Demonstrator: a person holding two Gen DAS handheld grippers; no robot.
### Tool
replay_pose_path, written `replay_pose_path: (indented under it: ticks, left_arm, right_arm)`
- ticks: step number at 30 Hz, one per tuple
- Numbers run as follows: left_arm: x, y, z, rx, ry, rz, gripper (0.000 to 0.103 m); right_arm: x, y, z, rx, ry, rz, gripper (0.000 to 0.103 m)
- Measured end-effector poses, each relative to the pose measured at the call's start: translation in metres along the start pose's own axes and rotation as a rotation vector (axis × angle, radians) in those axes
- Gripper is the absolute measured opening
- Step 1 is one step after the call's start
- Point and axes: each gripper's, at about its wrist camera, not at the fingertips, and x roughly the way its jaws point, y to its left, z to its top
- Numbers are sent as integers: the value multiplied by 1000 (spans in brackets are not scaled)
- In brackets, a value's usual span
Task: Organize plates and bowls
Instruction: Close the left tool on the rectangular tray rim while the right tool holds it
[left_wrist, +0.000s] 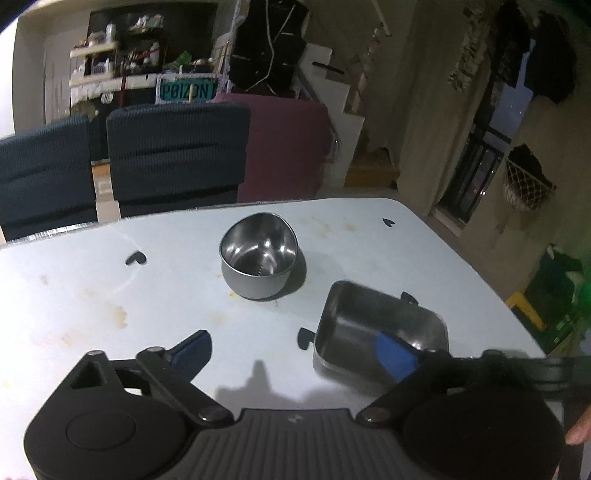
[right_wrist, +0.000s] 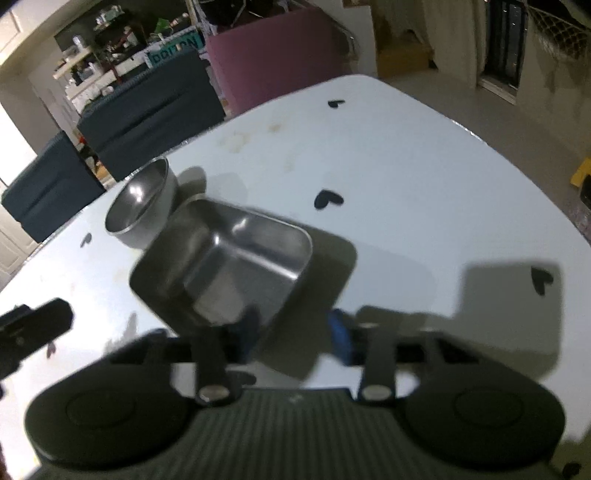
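Quickly, the count: two steel vessels on one pale blue table (left_wrist: 92, 295), two grippers over it. One round steel bowl (left_wrist: 258, 254) stands upright near the table's middle, at about 12 o'clock from the left gripper (left_wrist: 291, 350). One rectangular steel dish (left_wrist: 380, 332) sits at roughly 4 o'clock from the bowl, near it; whether they touch I cannot tell. It looks tipped, near edge raised.

Left gripper: jaws spread wide, nothing between them; its right blue pad overlaps the dish in view, contact unclear.

Right gripper (right_wrist: 295, 332): blurred, jaws drawn in on the near rim of the rectangular dish, one blue pad on each side of the wall, so gripping it.

Several small black heart stickers (left_wrist: 136, 257) are scattered on the tabletop. Two dark blue chairs (left_wrist: 177, 155) stand at the far edge, around 11 o'clock.
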Motion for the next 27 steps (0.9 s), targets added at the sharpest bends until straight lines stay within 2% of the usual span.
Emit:
replay_pose_path:
  ticks: [2,3,8,19,22,27]
  left_arm:
    - [3,1,-1,-20,11,-19,84]
    - [5,1,-2,-26,21,-26,82]
    - [13,2,-6,-58,69,-52,56]
    - [28,8,-12,-72,114,-45,37]
    - [30,9,-12,-70,122,-44,25]
    - [30,10,-12,-68,132,-30,16]
  right_arm:
    - [0,-2,1,-13,3,14,9]
    - [0,-2,0,-22,4,22,9]
    - [2,3,-2,-91,12,52,9]
    - [-10,17,-10,-251,43,98,9]
    - [-11,19,-12,-260,41,96,9]
    - [-10,20,-12,-247,34,88,9]
